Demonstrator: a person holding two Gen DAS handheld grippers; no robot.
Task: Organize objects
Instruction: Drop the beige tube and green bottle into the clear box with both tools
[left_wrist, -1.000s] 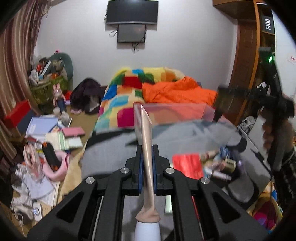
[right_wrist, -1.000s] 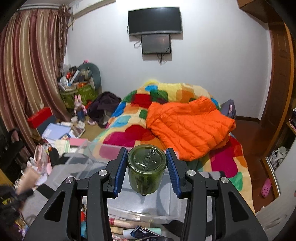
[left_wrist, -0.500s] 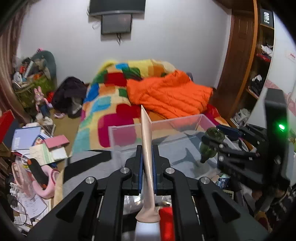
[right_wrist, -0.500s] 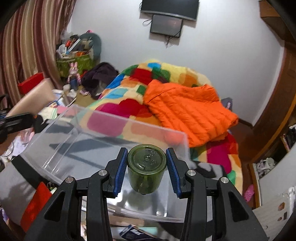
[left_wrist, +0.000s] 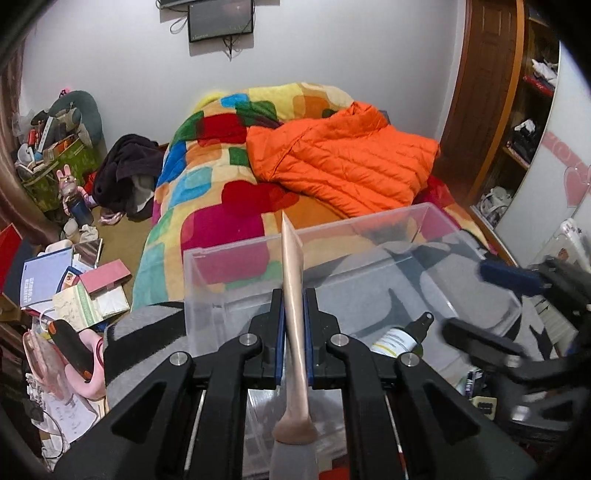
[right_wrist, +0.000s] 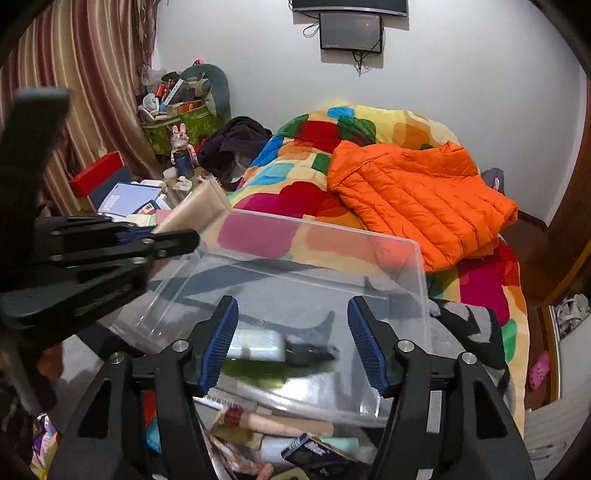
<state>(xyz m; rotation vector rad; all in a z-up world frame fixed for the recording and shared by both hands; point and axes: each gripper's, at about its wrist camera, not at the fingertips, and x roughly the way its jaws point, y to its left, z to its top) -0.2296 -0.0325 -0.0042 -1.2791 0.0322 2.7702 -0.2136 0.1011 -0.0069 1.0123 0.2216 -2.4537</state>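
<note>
**Tube over the bin, bottle let go**

The left gripper (left_wrist: 294, 334) clamps a beige squeeze tube (left_wrist: 292, 295) mid-body at frame centre, over the clear plastic bin (left_wrist: 436, 221). It is probably light, soft and crushable. The right gripper (right_wrist: 293, 347), jaws just opened and empty, hovers above the blurred green spray bottle (right_wrist: 266, 354) inside.
</note>
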